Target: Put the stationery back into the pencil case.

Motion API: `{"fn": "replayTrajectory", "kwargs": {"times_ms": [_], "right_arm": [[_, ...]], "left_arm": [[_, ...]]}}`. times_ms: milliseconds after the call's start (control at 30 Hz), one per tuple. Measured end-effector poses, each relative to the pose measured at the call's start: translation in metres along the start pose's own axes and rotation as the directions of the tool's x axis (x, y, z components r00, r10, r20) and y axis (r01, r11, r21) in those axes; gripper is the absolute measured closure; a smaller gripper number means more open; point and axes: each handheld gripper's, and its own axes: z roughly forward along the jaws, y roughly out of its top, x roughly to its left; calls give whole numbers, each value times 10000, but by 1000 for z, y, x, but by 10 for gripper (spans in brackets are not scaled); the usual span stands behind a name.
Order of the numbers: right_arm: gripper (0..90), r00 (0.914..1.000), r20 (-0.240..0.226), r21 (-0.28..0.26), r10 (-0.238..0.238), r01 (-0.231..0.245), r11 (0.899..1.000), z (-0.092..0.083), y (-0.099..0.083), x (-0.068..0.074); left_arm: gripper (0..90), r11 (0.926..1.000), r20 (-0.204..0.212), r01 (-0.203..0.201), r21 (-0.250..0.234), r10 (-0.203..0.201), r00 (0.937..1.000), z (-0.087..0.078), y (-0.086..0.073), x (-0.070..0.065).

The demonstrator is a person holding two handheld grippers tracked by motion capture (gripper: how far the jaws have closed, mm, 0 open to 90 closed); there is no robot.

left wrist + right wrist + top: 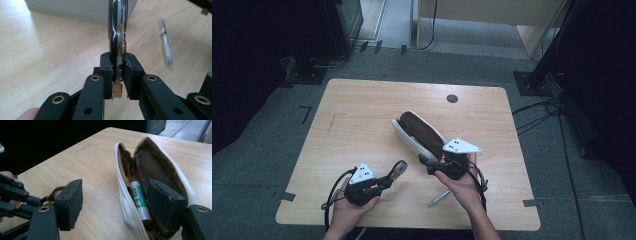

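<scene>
The table is pale wood with a fine grain and a small dark round cap near its far edge. On it lies a pencil case, white outside, brown inside, with a dark mesh pocket. In the case sits a glue stick with a green-and-white label and grey cap. A pen is silvery clear with a reddish end. Both grippers are black with brass-coloured rivets; each carries a grey plate. The floor is grey-green carpet.

Black claws with brass-ringed pivots, dotted grey triangular plates, seemingly black trailing cables.
</scene>
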Motion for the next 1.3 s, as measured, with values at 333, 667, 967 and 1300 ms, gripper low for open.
{"fn": "replayTrajectory", "kwargs": {"times_ms": [333,667,967,1300], "right_arm": [[352,9948,-995,-163,199,-216,9996,6,1,6],[422,9734,-2273,-271,301,-372,9989,11,3,7],[445,9502,-3088,-369,421,-562,9977,15,4,6],[446,9101,-4142,-540,104,-360,9979,17,3,9]], "left_arm": [[797,9967,404,-183,-789,215,9990,-5,21,-1],[797,9909,1010,-272,-1318,407,9941,-6,26,0],[797,9834,1561,-486,-1750,764,9848,-7,25,5],[796,9762,2271,-639,-2072,1115,9675,-8,23,6]]}}
